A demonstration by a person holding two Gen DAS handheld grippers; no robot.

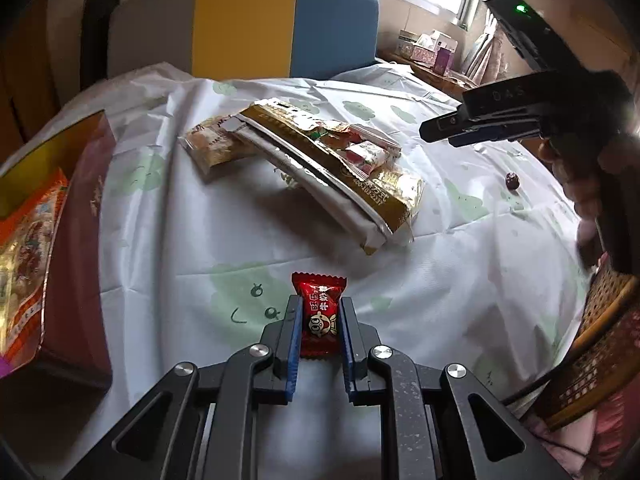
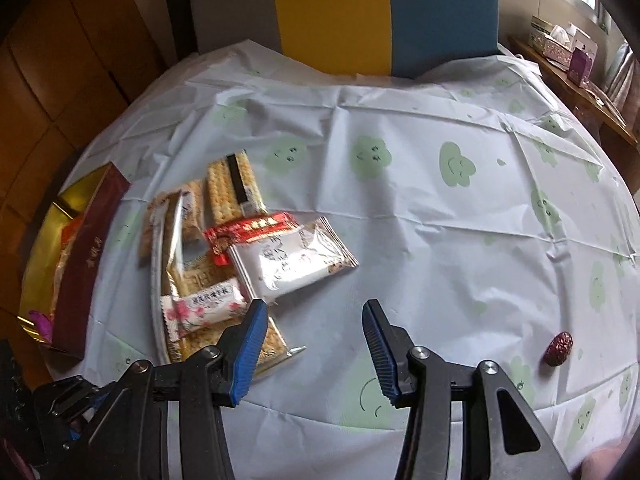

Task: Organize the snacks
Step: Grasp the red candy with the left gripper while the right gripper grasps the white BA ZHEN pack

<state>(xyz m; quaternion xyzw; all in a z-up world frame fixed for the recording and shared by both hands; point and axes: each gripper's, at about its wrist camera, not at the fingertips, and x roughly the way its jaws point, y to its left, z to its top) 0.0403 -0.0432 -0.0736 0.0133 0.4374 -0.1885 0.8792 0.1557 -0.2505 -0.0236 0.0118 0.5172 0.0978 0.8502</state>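
Note:
My left gripper point(image 1: 320, 302) is shut on a small red wrapped candy point(image 1: 320, 320), its blue pads pressing both sides just above the white tablecloth point(image 1: 440, 280). A pile of snack packets point(image 1: 320, 160) lies beyond it: biscuit packs, a gold wrapper, small sweets. My right gripper point(image 2: 315, 306) stands open over bare cloth with nothing between its fingers, just right of the same pile point(image 2: 240, 264); it also shows at the upper right in the left wrist view point(image 1: 440, 128). A dark red foil sweet point(image 2: 559, 348) lies alone on the cloth to the right.
A dark red box with a gold inside point(image 1: 80, 240) holds snack bags at the table's left edge point(image 2: 88, 260). A yellow and blue chair point(image 1: 280, 24) stands behind the table. A woven basket point(image 1: 600, 360) sits at the right edge.

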